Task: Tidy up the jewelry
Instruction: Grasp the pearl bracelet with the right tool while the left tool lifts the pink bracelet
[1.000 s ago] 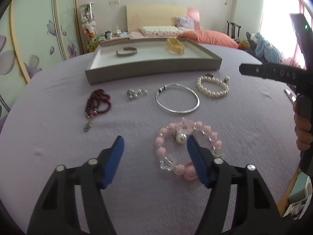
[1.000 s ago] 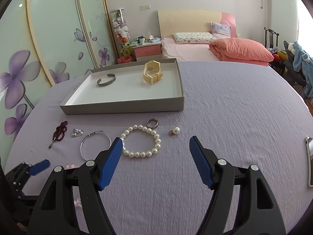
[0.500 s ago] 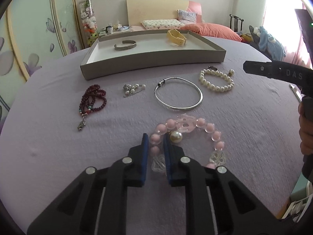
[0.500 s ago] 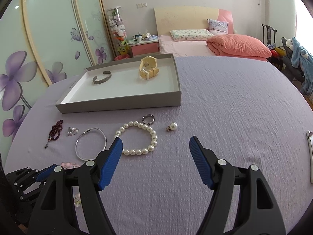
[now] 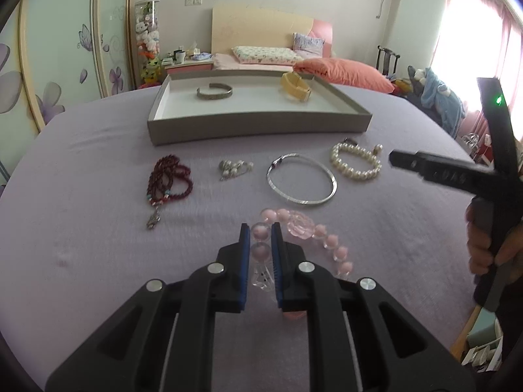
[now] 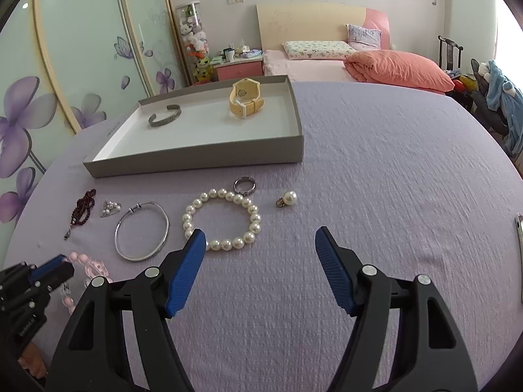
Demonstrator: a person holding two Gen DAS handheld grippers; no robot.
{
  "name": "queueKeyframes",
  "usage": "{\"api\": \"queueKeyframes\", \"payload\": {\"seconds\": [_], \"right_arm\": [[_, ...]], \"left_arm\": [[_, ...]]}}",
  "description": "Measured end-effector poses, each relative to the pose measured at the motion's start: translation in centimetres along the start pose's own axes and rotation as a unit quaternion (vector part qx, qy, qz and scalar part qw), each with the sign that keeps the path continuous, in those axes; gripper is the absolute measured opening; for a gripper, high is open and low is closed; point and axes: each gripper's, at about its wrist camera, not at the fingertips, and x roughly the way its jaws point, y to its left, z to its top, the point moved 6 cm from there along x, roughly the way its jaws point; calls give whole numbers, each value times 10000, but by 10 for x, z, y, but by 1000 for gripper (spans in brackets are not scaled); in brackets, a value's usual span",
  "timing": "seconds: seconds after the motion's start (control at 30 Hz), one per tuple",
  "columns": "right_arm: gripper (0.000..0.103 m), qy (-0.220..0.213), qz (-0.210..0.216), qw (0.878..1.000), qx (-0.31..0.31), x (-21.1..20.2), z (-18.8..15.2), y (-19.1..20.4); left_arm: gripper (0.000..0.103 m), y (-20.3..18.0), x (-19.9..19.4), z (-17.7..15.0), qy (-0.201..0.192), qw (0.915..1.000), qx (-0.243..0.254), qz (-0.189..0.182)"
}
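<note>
Where the lavender-covered surface [image 6: 392,196] extends to the right of the tray [image 6: 196,163], it carries no jewelry up to its right edge, where the rim of a flat object [image 6: 519,238] shows. All loose jewelry lies in a band just in front of the tray's near wall.

Left tongs [image 5: 260,238]: pressed nearly together, pinching the pink bead bracelet [image 5: 307,232] by a pink bead at its left side. Whether the bracelet is clear of the surface cannot be determined; the rest of the strand trails to the right of the tongs.

Right tongs [image 6: 260,251]: spread wide, holding nothing. The left finger's tip overlaps the near edge of the pearl bracelet [image 6: 222,219] in the right wrist view; contact cannot be determined.

Item count, tray interior:
- one metal cuff [image 6: 164,116], left rear
- one yellow watch [image 6: 245,99], right rear

Item count, surface, left to right:
- one dark red bead strand [image 5: 168,179]
- one small silver cluster [image 5: 233,168]
- one silver bangle [image 5: 300,179]
- one pearl bracelet, touching one ring [image 6: 244,185] at its far side
- one single pearl pendant [image 6: 287,198], apart to the right

Total: one pink bead bracelet, held.
</note>
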Motion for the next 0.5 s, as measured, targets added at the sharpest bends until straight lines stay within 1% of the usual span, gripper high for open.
{"api": "queueKeyframes", "payload": {"seconds": [0.1,0.17,0.4,0.5], "right_arm": [[66,58,-20,10000,-31,4,-2,1],[58,141,-3,9999,7,8,-2,-1],[45,375,-39,9993,61,25,-2,1],[39,344,-92,9994,3,26,1,4]], "left_arm": [[13,-4,-3,7,-83,9999,12,-116],[13,-8,-6,12,-161,9997,20,-209],[13,-23,-18,21,-360,9972,3,-657],[13,-30,-22,24,-405,9962,14,-775]]}}
